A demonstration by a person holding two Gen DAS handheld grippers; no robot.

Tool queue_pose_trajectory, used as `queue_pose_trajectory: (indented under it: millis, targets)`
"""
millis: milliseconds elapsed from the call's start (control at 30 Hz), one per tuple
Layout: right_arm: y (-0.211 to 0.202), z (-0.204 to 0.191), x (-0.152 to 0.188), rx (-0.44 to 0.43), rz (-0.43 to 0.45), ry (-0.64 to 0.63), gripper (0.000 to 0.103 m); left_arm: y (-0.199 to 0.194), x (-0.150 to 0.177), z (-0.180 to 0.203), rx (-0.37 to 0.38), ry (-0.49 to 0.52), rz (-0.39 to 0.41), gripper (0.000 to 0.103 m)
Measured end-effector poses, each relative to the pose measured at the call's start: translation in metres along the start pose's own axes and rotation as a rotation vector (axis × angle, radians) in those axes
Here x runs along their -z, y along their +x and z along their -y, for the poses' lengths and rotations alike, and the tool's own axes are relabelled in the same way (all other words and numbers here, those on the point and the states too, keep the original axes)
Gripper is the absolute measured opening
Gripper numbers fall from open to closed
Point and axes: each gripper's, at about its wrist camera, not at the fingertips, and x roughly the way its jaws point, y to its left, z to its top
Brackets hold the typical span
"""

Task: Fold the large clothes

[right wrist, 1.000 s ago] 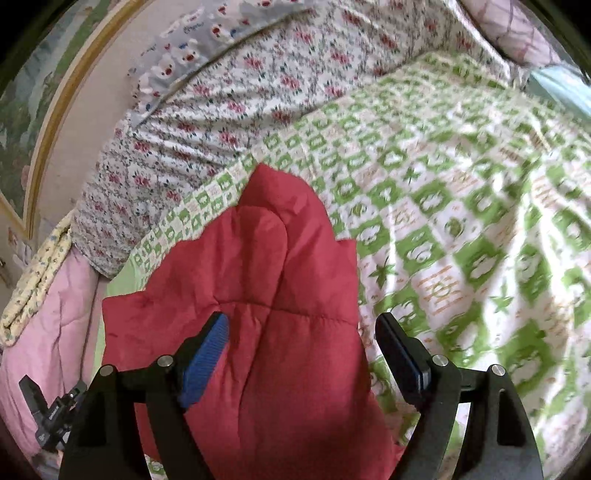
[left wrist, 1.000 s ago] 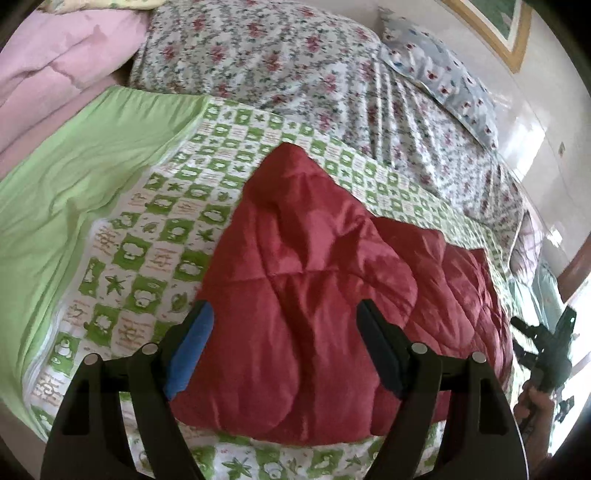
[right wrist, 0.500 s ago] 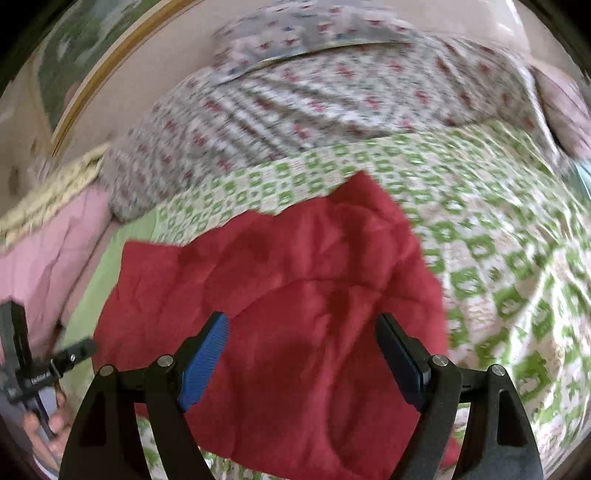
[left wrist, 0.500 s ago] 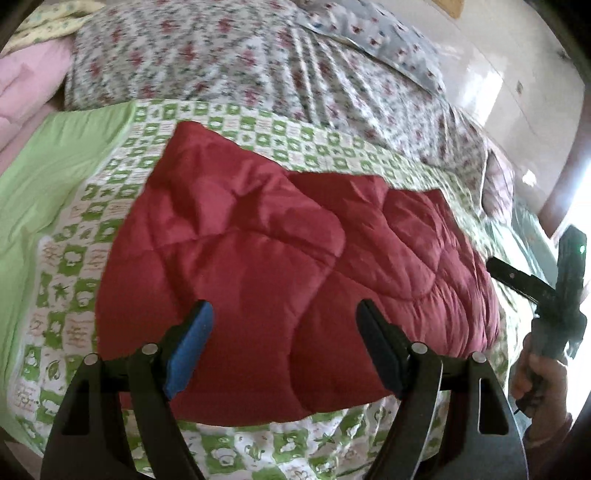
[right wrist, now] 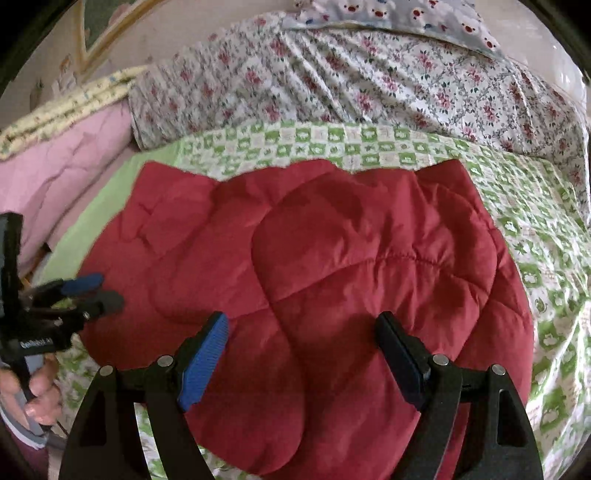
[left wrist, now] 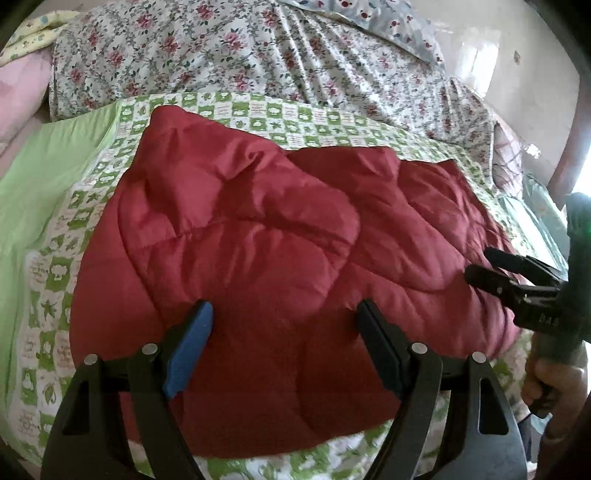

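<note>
Red quilted garment on bed, both grippers above it, nothing held.

Nearest: left gripper, fingers spread wide and empty, over the near edge of the garment. Right gripper, likewise wide apart and empty, over the garment's near half; it also shows at the right edge of the left view, held in a hand. Garment: padded, stitched in panels, folded over itself into a rumpled heap, resting on green-and-white checked sheet. To one side: plain green cloth, pink bedding. Beyond: floral-print cover. Farthest: pale blue patterned pillow against the wall.
</note>
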Motion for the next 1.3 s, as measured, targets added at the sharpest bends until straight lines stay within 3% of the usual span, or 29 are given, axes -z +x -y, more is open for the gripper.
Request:
queue_pose_trajectory:
  millis: [433, 667, 867, 1133, 1300]
  targets:
    - [0.054, 0.046, -0.043, 0.110, -0.106, 0.117, 0.083, 0.065, -0.050, -0.031, -0.121, -0.117, -0.068, 0.080]
    - [0.080, 0.075, -0.056, 0.109, -0.132, 0.210, 0.082, 0.101, -0.072, -0.047, -0.155, -0.195, -0.141, 0.082]
    - [0.093, 0.099, -0.053, 0.062, -0.136, 0.315, 0.082, 0.116, -0.083, -0.058, -0.126, -0.241, -0.178, 0.081]
    - [0.098, 0.106, -0.051, 0.039, -0.135, 0.347, 0.082, 0.110, -0.094, -0.084, -0.039, -0.343, -0.172, 0.081]
    - [0.096, 0.104, -0.050, 0.045, -0.117, 0.327, 0.082, 0.064, -0.078, -0.065, -0.035, -0.274, -0.113, 0.081]
